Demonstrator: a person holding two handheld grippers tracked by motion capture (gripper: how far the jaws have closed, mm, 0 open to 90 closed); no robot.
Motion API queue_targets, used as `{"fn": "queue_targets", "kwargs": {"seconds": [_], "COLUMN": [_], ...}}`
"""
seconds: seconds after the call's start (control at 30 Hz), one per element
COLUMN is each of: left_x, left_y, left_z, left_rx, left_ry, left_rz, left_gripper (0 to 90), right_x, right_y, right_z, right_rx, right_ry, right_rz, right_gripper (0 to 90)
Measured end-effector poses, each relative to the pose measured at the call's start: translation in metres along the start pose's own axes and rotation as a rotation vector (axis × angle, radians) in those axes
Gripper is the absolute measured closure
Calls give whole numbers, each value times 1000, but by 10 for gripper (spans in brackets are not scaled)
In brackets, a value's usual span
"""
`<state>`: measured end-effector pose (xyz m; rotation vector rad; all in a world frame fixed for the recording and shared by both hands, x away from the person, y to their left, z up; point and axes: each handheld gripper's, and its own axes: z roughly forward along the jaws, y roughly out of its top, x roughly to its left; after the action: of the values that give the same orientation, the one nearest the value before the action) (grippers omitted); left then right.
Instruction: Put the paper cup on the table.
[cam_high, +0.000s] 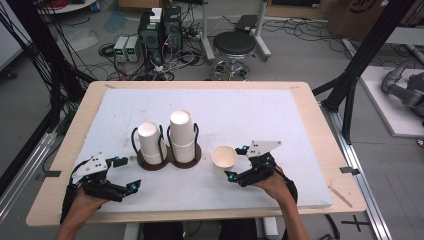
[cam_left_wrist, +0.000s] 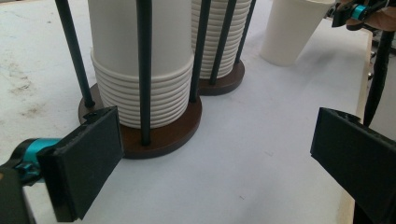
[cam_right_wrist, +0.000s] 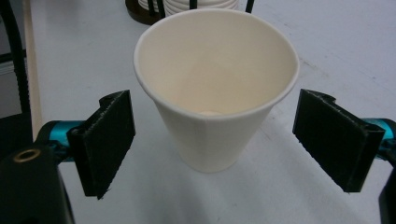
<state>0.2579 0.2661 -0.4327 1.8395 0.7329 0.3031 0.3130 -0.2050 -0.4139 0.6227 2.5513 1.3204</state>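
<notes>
- Cup (cam_high: 224, 159) stands upright and mouth-up on the white worktop (cam_high: 280, 125), just right of the two racks (cam_high: 169, 159) that hold upside-down cup stacks (cam_high: 181, 131)
- Right tongs (cam_high: 236, 162) are spread wide, one jaw on each side of the cup and neither touching it; seen along these tongs, the cup (cam_right_wrist: 215, 88) sits between the jaws, a little nearer the left one
- Left tongs (cam_high: 129, 173) are also spread and hold nothing, low over the worktop just before the nearer rack (cam_left_wrist: 161, 135)
- Step in hand looks like taking hold of the loose cup
- To do it well: centre the cup between the jaws first, so neither pad shoves it sideways
- Close on the wall below the rim, where thin paper gives less
- Squeeze lightly; a hard pinch would likely crush the cup or pop it out
- Lift straight up, clear of the rack posts
</notes>
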Motion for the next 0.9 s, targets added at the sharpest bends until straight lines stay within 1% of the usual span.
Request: {"fn": "queue_targets", "kwargs": {"seconds": [0.1, 0.17, 0.27, 0.3, 0.43, 0.9], "left_x": [1, 0, 1, 1, 1, 2], "left_y": [0, 0, 0, -1, -1, -1], "left_z": [0, 0, -1, -1, -2, -4], "left_rx": [-7, -5, -3, -5, -7, -9], "left_ry": [6, 6, 7, 9, 15, 20], "left_rz": [-5, -1, -2, -7, -7, -9], "left_gripper": [23, 23, 23, 23, 23, 23], "right_x": [-1, -3, -4, -4, -7, -10], "right_y": [-3, -6, -8, -9, -14, -25], "right_z": [-6, -10, -16, -19, -29, -44], "right_rx": [-4, -6, -12, -15, -34, -53], "right_ry": [-6, -17, -21, -28, -45, -84], "right_rz": [9, 16, 25, 24, 43, 63], "right_gripper": [133, 133, 133, 134, 134, 134]}}
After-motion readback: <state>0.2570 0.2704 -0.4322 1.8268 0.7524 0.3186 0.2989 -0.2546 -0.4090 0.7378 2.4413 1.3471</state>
